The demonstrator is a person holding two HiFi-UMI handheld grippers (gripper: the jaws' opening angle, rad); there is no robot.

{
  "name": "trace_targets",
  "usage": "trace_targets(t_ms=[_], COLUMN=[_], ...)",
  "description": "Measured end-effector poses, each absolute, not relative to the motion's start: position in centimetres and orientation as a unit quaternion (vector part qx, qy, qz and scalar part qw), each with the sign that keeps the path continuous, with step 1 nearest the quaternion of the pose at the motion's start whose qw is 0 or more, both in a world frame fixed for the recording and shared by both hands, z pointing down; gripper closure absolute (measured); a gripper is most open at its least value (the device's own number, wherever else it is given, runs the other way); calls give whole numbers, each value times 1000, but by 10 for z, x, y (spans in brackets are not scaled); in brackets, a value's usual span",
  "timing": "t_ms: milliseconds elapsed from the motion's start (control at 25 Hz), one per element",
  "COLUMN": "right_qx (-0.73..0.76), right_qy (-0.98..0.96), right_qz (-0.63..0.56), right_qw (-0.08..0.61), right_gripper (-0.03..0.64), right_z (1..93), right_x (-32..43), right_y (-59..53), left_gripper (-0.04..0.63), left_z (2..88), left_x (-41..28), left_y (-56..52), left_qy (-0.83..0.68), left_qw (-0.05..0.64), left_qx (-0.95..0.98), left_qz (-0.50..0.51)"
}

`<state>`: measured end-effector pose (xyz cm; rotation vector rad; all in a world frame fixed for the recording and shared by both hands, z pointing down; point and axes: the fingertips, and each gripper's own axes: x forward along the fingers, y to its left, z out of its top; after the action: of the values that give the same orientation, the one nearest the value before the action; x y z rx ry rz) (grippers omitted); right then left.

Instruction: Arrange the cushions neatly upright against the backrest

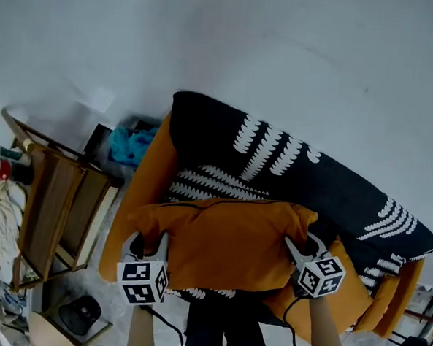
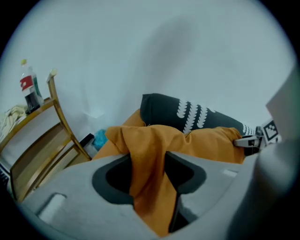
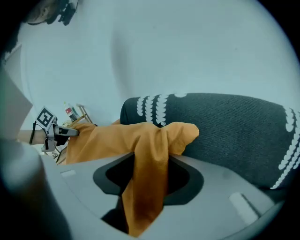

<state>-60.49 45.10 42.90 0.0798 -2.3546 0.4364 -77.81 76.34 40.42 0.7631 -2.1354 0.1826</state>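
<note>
An orange cushion [image 1: 231,239] hangs lifted in front of the sofa, held at both ends. My left gripper [image 1: 150,246] is shut on its left corner, and the fabric [image 2: 150,178] is pinched between the jaws. My right gripper [image 1: 301,248] is shut on the right corner, with cloth [image 3: 146,183] bunched between its jaws. Behind the cushion a dark cushion with white leaf print [image 1: 276,161] leans on the orange sofa [image 1: 146,179]. It fills the right of the right gripper view as the dark cushion [image 3: 225,131].
A wooden shelf rack [image 1: 57,210] stands left of the sofa, with a bottle [image 2: 29,89] on top. A blue cloth [image 1: 133,143] lies behind the sofa's left arm. The white wall [image 1: 246,46] runs behind the sofa. A cable trails from each gripper.
</note>
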Motion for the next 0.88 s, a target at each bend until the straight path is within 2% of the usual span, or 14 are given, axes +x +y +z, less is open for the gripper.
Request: trace_targets(t_ms=[360, 880], right_qx=[118, 183], right_qy=[-940, -955], right_qz=[136, 73], right_qw=[291, 221], right_gripper=[430, 434], right_z=[363, 324], right_x=[-596, -600], right_y=[404, 350], left_gripper=[383, 383], left_z=[344, 313], left_x=[-835, -882], left_y=[676, 578], left_qy=[-846, -822], left_qw=[325, 241], left_qx=[411, 503], left_qz=[97, 117])
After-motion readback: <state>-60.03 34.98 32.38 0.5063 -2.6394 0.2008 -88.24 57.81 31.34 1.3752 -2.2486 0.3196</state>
